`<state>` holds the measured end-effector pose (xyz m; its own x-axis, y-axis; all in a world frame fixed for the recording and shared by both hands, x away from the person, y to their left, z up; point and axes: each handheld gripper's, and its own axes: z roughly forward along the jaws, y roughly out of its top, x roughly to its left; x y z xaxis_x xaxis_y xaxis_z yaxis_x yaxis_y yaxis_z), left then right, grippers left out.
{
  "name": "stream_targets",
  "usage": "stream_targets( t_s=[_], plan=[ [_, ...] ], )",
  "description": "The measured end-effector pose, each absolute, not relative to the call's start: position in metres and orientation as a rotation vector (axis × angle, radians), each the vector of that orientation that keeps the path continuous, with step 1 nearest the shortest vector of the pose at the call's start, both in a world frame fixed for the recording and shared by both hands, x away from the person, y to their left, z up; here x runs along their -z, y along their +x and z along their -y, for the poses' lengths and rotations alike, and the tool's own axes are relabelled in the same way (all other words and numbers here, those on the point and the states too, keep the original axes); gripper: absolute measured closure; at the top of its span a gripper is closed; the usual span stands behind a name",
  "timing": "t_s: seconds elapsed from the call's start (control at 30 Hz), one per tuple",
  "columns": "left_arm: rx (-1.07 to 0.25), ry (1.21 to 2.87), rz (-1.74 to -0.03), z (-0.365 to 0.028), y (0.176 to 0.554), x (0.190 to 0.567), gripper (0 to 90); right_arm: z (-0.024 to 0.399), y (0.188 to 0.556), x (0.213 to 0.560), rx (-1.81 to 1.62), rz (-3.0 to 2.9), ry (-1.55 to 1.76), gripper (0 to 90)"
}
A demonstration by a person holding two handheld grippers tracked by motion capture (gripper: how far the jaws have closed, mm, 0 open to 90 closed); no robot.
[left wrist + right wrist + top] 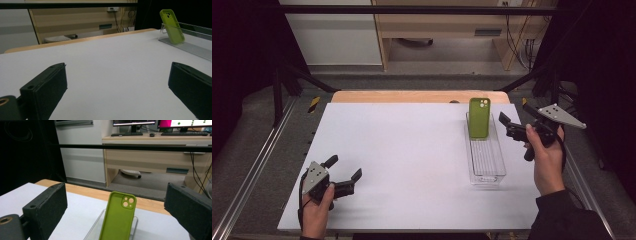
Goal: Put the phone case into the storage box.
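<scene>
The green phone case stands on end at the far end of the clear tray, leaning against the tray's end wall, camera cut-out at the top. That lean is what keeps it upright. The tray itself sits on the white table.

The right gripper hangs just to the right of the case, held up off the table, jaws spread wide and holding nothing. In the right gripper view the case sits squarely between the two jaws, so this looks like a line-up for a grab across its long edges.

The left gripper is well away from the case, low at the near left of the table, jaws wide apart and empty, looking parked there to stay out of the way. From its own view the case is far off.
</scene>
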<state>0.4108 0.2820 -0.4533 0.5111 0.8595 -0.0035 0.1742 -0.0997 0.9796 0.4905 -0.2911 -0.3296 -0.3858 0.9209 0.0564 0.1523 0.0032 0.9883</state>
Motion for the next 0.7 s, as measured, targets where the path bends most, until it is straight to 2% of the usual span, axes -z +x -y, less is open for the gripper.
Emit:
stream_targets(
  t_s=[0.7],
  plan=[
    [-0.741,1.562,-0.943,-0.297,0.401,0.457,1.3,0.333,0.455,0.359,-1.440,-1.538,1.161,2.6]
  ],
)
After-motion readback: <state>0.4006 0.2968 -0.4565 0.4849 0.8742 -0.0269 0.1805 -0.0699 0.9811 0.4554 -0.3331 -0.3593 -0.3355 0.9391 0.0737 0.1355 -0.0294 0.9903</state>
